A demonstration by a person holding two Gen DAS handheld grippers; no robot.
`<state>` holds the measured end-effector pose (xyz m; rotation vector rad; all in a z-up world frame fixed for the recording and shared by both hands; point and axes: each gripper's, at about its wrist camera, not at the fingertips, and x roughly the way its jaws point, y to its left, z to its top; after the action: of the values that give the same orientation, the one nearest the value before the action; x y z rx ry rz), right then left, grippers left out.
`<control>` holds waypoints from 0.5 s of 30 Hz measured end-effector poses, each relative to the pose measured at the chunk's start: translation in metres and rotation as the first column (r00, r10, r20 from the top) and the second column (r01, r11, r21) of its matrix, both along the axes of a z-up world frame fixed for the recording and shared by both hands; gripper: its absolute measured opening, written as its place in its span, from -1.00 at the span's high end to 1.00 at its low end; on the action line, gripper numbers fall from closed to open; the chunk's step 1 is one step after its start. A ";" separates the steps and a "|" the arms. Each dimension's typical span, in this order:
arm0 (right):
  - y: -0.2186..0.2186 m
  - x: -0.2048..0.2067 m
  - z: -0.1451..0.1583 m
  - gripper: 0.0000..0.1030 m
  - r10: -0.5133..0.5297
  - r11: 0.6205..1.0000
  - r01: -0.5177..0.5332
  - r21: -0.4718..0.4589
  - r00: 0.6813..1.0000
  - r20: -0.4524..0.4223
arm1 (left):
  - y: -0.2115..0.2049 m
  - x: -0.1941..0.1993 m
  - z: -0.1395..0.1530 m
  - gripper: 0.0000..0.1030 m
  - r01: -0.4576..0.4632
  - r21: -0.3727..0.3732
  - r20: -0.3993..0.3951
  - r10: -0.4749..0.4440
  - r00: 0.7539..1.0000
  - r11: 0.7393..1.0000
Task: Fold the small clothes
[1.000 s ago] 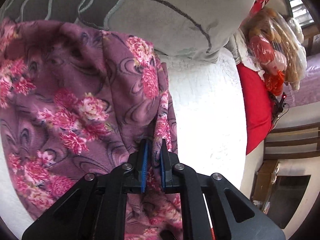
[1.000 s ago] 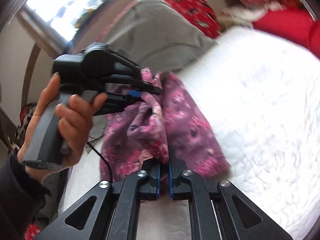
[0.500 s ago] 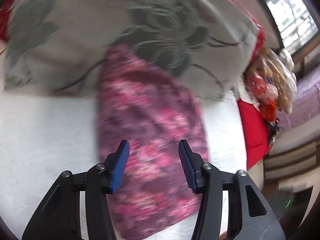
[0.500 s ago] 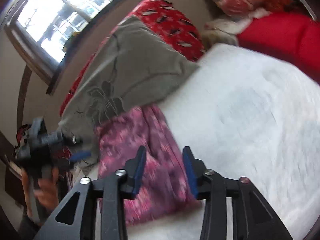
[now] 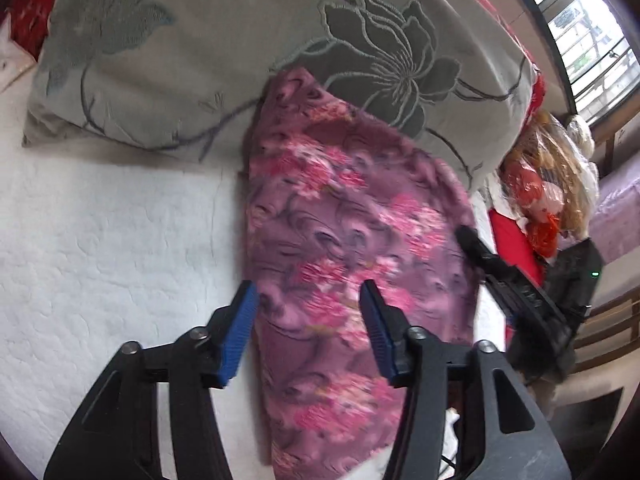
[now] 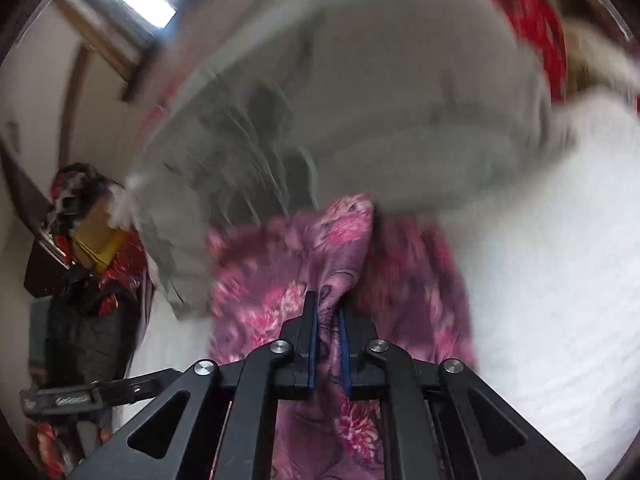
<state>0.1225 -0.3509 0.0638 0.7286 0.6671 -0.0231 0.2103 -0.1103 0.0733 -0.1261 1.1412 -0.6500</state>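
So the purple floral garment [image 5: 352,264] is lying on the white quilted bed cover [image 5: 112,240] as a long narrow strip, top end tucked up against the big grey flower pillow [image 5: 240,40]. Looks to me like the lengthwise fold is already in, so maybe halfway there. What's left is probably one or two crosswise folds to get it into a small packet, plus some smoothing, since there's a ridge of cloth bunched up in the middle.

The right gripper [image 6: 328,344] is clamped tight on that raised pinch of fabric, so it's got hold of the piece. The left gripper [image 5: 308,332] is hanging above the strip with its jaws opening, gripping nothing. The right-hand view is pretty blurry, so the far edge is hard to make out.
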 end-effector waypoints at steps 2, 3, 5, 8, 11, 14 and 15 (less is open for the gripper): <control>-0.011 -0.001 -0.002 0.91 -0.059 0.998 0.059 -0.019 0.998 -0.021 | -0.010 0.002 -0.016 -0.15 -0.005 0.066 -0.003 0.005 1.000 0.998; -0.015 0.001 -0.010 0.91 -0.085 0.996 0.083 -0.029 0.995 -0.059 | -0.016 0.003 -0.027 -0.15 0.007 0.106 -0.018 -0.005 1.000 0.994; -0.021 0.012 -0.038 1.00 -0.104 0.994 0.095 -0.054 0.973 -0.205 | -0.021 0.005 -0.045 -0.16 0.018 0.164 -0.055 -0.009 0.998 0.986; -0.026 0.001 -0.043 0.89 -0.109 0.993 0.098 -0.059 0.967 -0.229 | -0.003 -0.002 -0.032 -0.15 0.026 0.109 -0.044 -0.021 0.999 0.994; -0.025 -0.030 -0.026 0.78 -0.047 0.997 0.054 0.050 0.991 -0.128 | 0.018 -0.022 -0.020 -0.15 0.037 0.083 -0.018 -0.036 0.999 0.996; -0.007 -0.052 -0.028 -0.03 0.046 0.995 -0.034 0.089 0.989 -0.139 | 0.031 -0.041 -0.031 -0.16 0.047 0.088 -0.033 -0.044 0.998 0.995; 0.000 -0.056 -0.033 0.01 0.061 0.996 -0.049 0.075 0.985 -0.163 | 0.032 -0.047 -0.038 -0.16 0.053 0.097 -0.050 -0.048 0.998 0.994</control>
<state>0.0660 -0.3511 0.0309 0.7821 0.8498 -0.0091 0.1633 -0.0786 0.0355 -0.0291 1.2229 -0.6373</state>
